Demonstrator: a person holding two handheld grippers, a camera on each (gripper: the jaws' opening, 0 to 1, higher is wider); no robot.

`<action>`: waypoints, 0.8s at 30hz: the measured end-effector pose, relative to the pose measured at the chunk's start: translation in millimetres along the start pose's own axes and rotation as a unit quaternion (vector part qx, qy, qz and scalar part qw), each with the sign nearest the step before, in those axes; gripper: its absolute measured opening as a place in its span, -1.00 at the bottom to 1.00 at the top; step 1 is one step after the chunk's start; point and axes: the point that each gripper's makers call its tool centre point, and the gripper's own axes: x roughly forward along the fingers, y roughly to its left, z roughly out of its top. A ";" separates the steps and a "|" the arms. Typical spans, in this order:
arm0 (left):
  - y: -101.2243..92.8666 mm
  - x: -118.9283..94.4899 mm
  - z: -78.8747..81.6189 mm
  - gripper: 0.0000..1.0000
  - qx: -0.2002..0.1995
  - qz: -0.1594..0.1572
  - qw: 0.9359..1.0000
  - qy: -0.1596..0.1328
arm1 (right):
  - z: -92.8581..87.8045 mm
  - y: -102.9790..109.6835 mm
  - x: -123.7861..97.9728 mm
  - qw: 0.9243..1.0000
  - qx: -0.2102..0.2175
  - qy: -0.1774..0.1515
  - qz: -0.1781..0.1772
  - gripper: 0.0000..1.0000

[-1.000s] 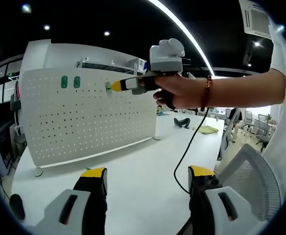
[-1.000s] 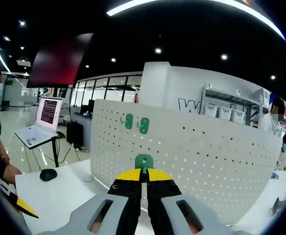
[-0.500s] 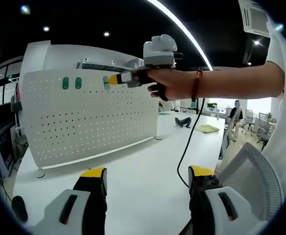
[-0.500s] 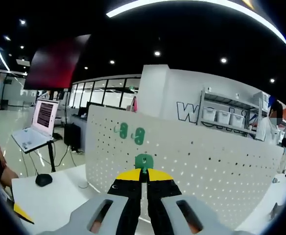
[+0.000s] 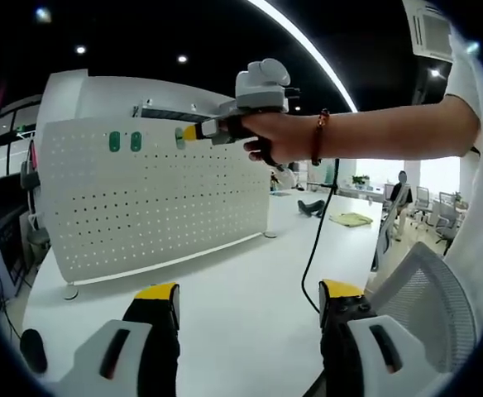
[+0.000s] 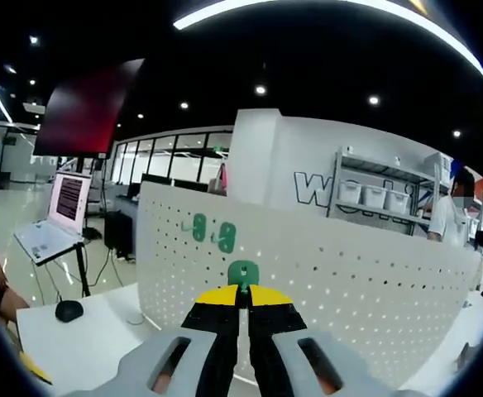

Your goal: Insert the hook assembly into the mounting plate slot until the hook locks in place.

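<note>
From my left tongs [image 5: 247,299] I look along a white counter [image 5: 225,306] toward the perforated mounting plate [image 5: 150,198], which stands upright along the counter's far edge. My left tongs hang released, their yellow-tipped jaws spread wide with nothing between them, low over the near part of the counter.

The right tongs [image 5: 185,135] come into this view from the right, held in the person's hand [image 5: 266,136], with a beaded bracelet [image 5: 316,136] on the wrist and a black cable [image 5: 320,240] drooping toward the counter. Their tip sits up by the plate's top edge, and a pale green piece shows at the tip (I cannot tell from here whether it touches the plate).

From the right gripper view, the right tongs [image 6: 243,296] are clenched on the green hook assembly [image 6: 243,273], gripping its lower part so the rounded top stands clear above the jaw tips, right in front of the mounting plate [image 6: 349,281]. Two other green hooks [image 6: 212,233] already sit side by side on the plate's upper part, up and to the left of the one I hold. Off the counter's left end stands a laptop [image 6: 55,217], and a dark mouse [image 6: 68,310] lies near that left edge.
</note>
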 end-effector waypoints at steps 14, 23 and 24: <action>4.7 -6.0 -2.0 0.42 -0.004 0.002 1.000 0.001 | 13.6 2.1 22.3 1.000 -0.003 -0.002 -0.006 -0.98; 12.7 -12.8 -1.8 0.43 -0.012 0.006 1.000 -0.006 | 20.7 -2.8 35.9 1.000 0.022 -0.012 -0.015 -0.98; 13.1 -13.1 -2.3 0.43 -0.011 0.005 1.000 -0.005 | 20.4 -3.4 36.2 1.000 0.024 -0.011 -0.017 -0.98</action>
